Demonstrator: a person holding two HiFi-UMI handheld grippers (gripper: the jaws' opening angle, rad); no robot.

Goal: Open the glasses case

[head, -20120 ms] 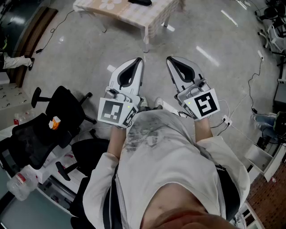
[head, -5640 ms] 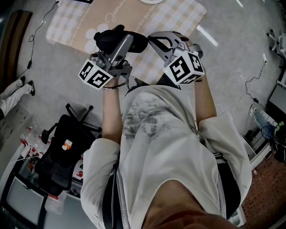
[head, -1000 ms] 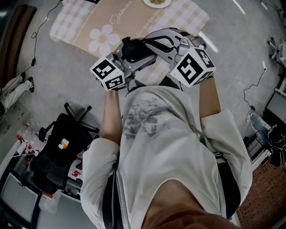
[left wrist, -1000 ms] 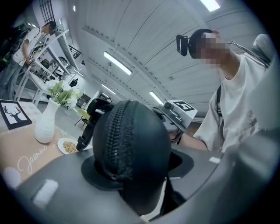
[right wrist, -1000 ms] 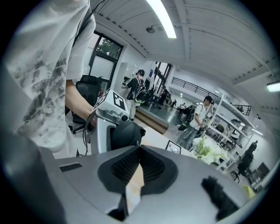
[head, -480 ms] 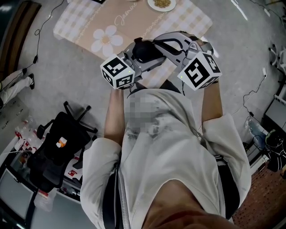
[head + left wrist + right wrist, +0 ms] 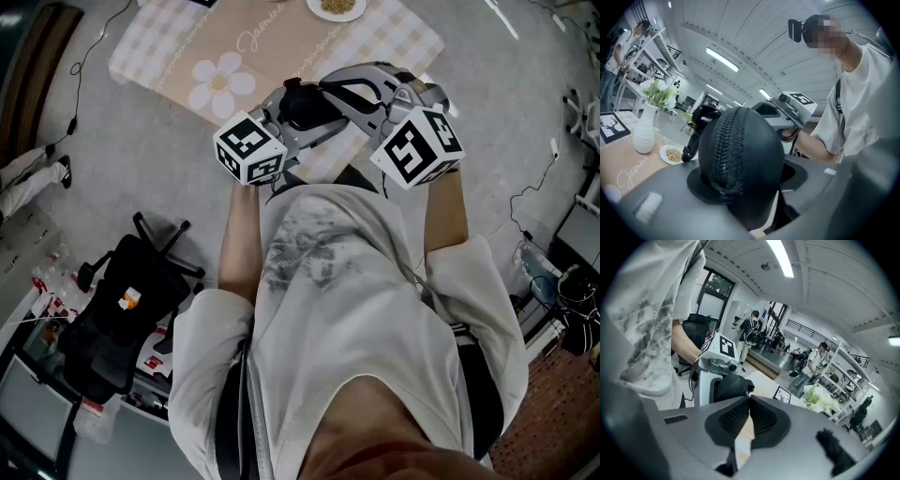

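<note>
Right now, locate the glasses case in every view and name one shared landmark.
Head view: glasses case, upper centre.
Left gripper view: glasses case, centre, zipper toward camera.
Right gripper view: glasses case, left of centre, beyond the jaws.
Shared landmark: table.

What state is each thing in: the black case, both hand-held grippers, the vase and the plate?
Glasses case: zipper closed, held above the table.
Left hand-held gripper: shut on the glasses case.
Right hand-held gripper: shut, tips by the case.
Vase: upright, holding flowers.
Plate: holds food.
</note>
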